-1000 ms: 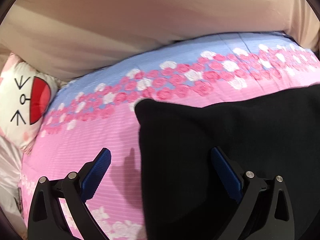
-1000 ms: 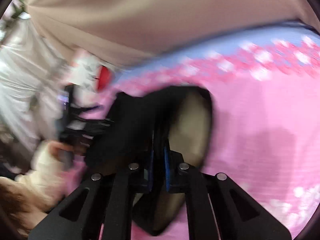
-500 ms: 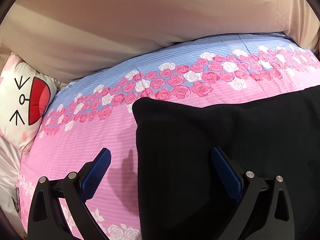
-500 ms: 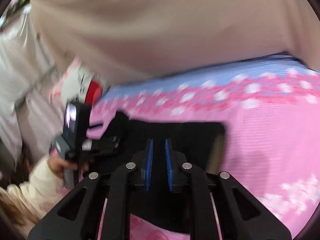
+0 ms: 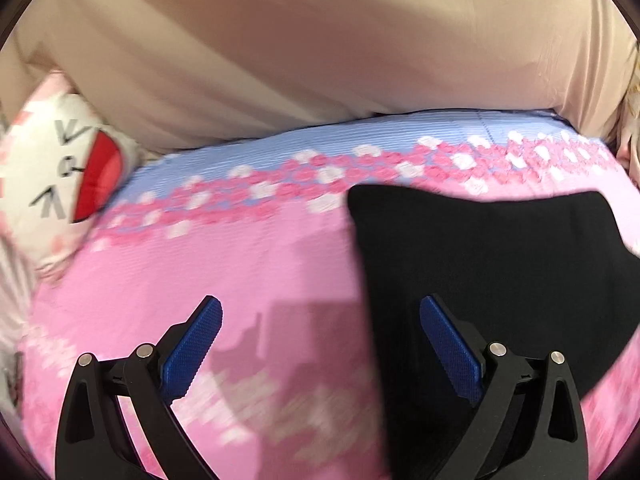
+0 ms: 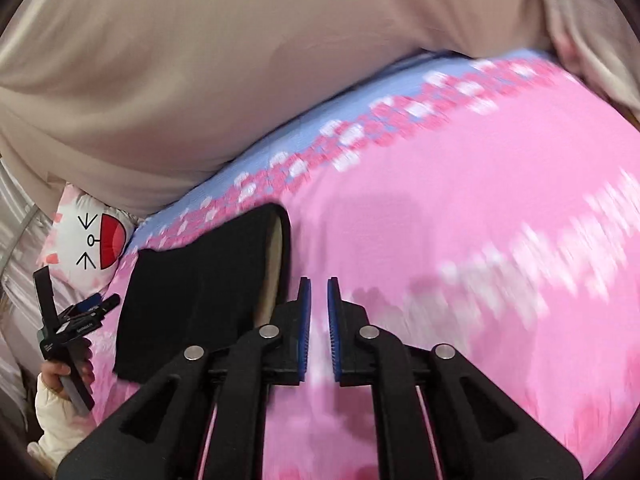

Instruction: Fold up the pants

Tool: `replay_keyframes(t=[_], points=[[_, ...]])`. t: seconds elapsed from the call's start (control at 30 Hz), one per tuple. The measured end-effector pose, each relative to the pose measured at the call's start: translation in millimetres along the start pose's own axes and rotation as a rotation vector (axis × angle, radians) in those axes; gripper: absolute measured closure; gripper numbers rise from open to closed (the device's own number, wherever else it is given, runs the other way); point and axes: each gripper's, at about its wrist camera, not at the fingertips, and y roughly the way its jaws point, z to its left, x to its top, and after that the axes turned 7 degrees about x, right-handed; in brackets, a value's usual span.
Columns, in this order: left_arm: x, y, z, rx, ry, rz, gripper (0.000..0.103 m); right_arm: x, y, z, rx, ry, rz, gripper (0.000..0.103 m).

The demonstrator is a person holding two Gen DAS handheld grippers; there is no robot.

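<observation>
The black pants (image 5: 480, 272) lie folded in a flat rectangle on the pink floral bedspread (image 5: 240, 264). In the left wrist view my left gripper (image 5: 320, 320) is open and empty, with its right finger over the pants' left edge. In the right wrist view the pants (image 6: 192, 292) lie to the left with a pale inner lining showing at their right end. My right gripper (image 6: 319, 296) is nearly shut with a narrow gap, holding nothing, just right of the pants. The left gripper (image 6: 86, 308) also shows at the far left, held in a hand.
A white cartoon-face pillow (image 5: 68, 176) lies at the bed's left end; it also shows in the right wrist view (image 6: 90, 248). A beige curtain (image 5: 320, 60) hangs behind the bed. The bedspread's blue band (image 6: 280, 136) runs along the far edge.
My right gripper let go of the pants and moved right, off the cloth. The pants now lie flat. My left gripper shifted left, so the pants sit further right in its view.
</observation>
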Motion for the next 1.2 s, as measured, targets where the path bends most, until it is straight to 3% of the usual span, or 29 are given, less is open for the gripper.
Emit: replay_keyframes(t=[0.1,0.23,0.3,0.33,0.4,0.43,0.5,0.63,0.7,0.77,0.8,0.83,0.87,0.93,1.0,1.07,1.2], points=[[-32,-16,13,0.077,0.024,0.027,0.005,-25,-19,7,-0.039,-0.076,0.004,0.091],[-68,-39,2,-0.028,0.047,0.061,0.005,-54,-10,45,0.024,-0.196,0.099,0.091],[-81,-41,-13,-0.054,0.091,0.076,0.005,-68,3,57,-0.014,-0.258,0.139,0.088],[-88,-37,-23,-0.048,0.124,0.087,0.005,-72,9,59,-0.043,-0.275,0.148,0.069],[-94,-22,-41,0.063,0.195,0.1,0.005,-73,21,62,-0.112,-0.303,0.138,0.043],[-95,-18,-44,0.116,0.218,0.088,0.005,-72,24,64,-0.12,-0.319,0.13,0.043],[-90,-15,-46,0.124,0.208,0.06,0.005,-66,28,69,-0.097,-0.329,0.115,0.044],[-76,1,-40,0.07,0.139,0.079,0.005,-53,53,75,-0.131,-0.37,0.141,0.043],[-72,6,-38,0.041,0.103,0.088,0.005,-48,70,70,-0.099,-0.334,0.179,0.045],[-68,8,-37,0.019,0.08,0.075,0.005,-40,78,66,-0.03,-0.256,0.183,0.059],[-67,9,-36,0.002,0.067,0.071,0.005,-38,78,64,-0.016,-0.238,0.18,0.072],[-67,9,-34,-0.027,0.054,0.069,0.014,-36,77,64,-0.01,-0.222,0.179,0.077],[-67,6,-33,-0.085,0.042,0.075,0.041,-36,73,64,-0.004,-0.212,0.176,0.078],[-70,0,-27,-0.268,-0.025,0.12,0.078,-35,57,67,0.021,-0.193,0.15,0.083],[-74,-4,-20,-0.28,-0.06,0.14,0.079,-36,40,68,0.068,-0.176,0.135,0.085],[-80,-13,-18,-0.243,-0.028,0.129,0.084,-37,29,65,0.086,-0.167,0.136,0.087],[-93,-26,-20,-0.211,0.022,0.134,0.086,-49,16,46,0.059,-0.137,0.16,0.092]])
